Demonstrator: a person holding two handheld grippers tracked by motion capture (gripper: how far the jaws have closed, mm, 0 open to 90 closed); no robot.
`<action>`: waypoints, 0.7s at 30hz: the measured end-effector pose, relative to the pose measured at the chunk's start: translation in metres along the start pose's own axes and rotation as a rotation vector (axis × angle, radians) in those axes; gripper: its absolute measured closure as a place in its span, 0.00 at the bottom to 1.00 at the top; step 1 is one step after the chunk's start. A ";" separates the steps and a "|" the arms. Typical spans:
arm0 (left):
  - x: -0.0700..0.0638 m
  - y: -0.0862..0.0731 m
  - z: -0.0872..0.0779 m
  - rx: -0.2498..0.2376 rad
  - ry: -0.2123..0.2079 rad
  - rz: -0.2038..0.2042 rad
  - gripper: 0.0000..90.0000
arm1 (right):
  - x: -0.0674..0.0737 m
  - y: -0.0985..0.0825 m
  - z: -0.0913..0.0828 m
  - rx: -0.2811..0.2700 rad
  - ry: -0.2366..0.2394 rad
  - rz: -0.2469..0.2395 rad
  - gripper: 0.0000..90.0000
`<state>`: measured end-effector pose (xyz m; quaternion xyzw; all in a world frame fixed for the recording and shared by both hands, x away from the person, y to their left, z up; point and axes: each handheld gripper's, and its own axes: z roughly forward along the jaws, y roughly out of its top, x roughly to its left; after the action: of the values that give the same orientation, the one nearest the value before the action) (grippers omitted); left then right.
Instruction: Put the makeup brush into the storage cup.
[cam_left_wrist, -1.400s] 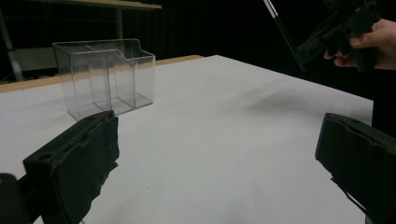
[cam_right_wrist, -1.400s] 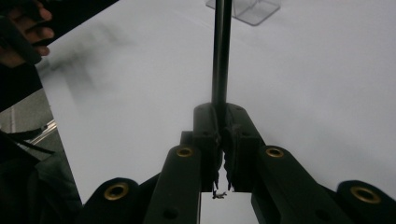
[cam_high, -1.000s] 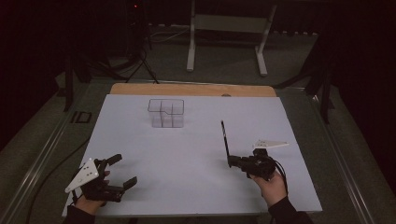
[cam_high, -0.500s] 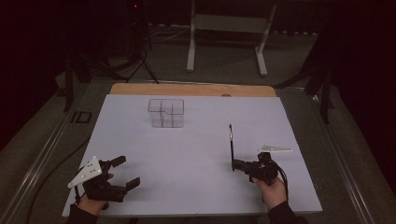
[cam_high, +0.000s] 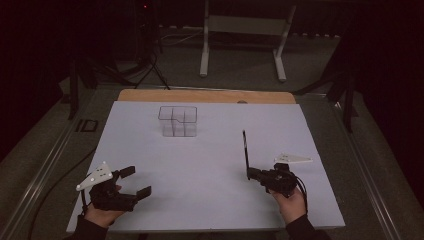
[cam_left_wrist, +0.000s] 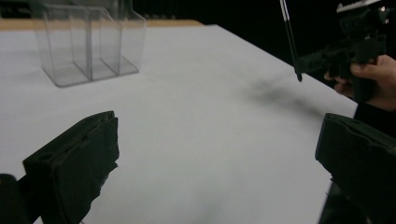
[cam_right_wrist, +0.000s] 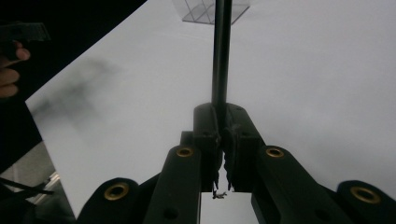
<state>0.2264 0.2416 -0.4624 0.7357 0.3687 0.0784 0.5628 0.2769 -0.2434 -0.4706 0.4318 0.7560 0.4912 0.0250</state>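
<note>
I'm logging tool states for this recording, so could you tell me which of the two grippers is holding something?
The right gripper, shut on a thin black rod that stands upward; the left gripper is open with nothing between its jaws.

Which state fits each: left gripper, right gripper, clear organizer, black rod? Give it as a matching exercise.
Things:
1. left gripper
2. right gripper
3. clear organizer
4. black rod

States:
A. standing at the far side of the white table
B. shut on something
C. held upright, pointing away from the table
D. open, holding nothing

Pairs: 1-D, 2-B, 3-A, 4-C
</note>
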 end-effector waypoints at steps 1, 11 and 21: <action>-0.001 0.002 0.000 0.006 0.000 0.003 0.01 | 0.001 0.000 0.000 0.003 0.001 -0.008 0.93; -0.024 0.032 0.007 0.061 -0.002 0.069 0.01 | 0.005 0.003 -0.001 -0.020 -0.010 -0.043 0.93; -0.038 0.063 0.019 0.075 -0.010 0.092 0.01 | 0.004 0.004 -0.002 -0.021 -0.018 -0.047 0.93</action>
<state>0.2375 0.1968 -0.4020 0.7730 0.3343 0.0867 0.5322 0.2759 -0.2409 -0.4651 0.4180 0.7604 0.4947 0.0479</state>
